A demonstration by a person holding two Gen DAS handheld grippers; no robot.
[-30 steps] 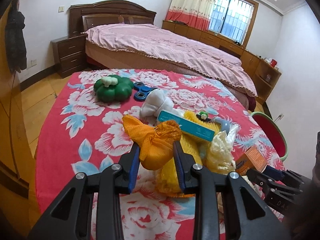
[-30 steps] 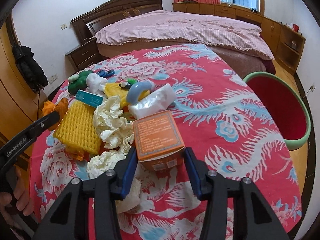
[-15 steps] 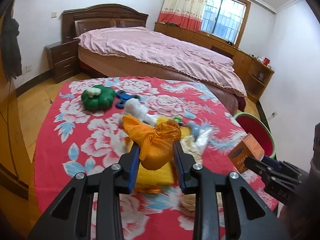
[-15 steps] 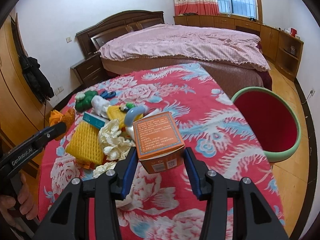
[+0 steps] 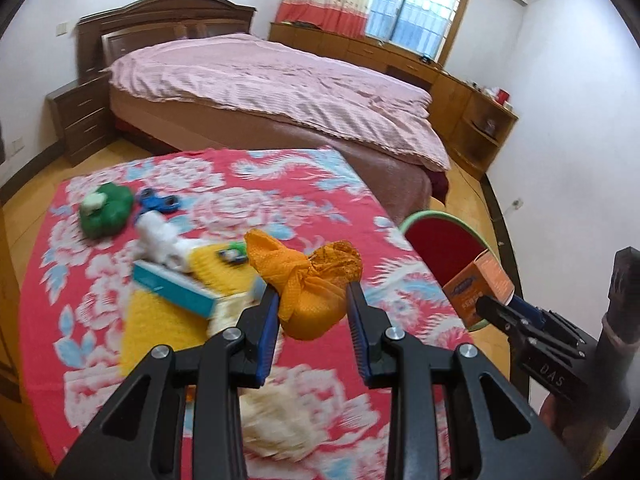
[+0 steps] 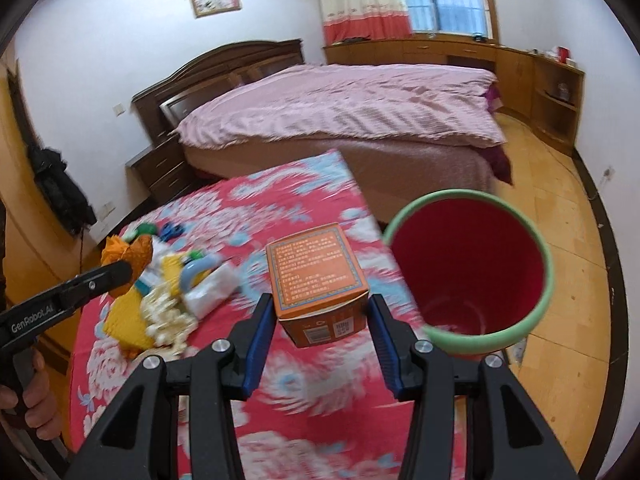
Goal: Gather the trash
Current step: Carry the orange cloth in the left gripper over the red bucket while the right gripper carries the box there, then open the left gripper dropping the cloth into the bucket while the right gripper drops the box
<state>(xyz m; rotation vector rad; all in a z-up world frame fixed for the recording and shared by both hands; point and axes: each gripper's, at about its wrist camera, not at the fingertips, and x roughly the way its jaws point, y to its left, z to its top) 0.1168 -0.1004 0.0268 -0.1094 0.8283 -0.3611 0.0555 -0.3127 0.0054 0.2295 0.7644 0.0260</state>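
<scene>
- Left gripper: jaws clamped on a crumpled orange mesh bag, held up clear of the desk; the bag bulges above and below the blue pads.
- Right gripper: jaws clamped on the two sides of an orange carton, printed top face up, barcode on the near face. Carton is off the cloth, just left of the bin.
- Red bin with green rim stands on the wooden floor past the right edge of the desk, mouth open, a clear liner visible at the bottom. Carton is beside the rim, not over the opening.
- From the left wrist view the right gripper and its carton show at the right, in front of the bin.
- Desk is covered by a red floral cloth. Loose pile at its left and middle: yellow mesh sheet, teal box, crumpled cream paper, white bundle. Details blurred.
- Farther left: green toy and blue spinner, apart from the pile.
- A hand grips the left gripper's handle at the left edge of the right wrist view.
- Beyond the desk: bed with pink cover.
</scene>
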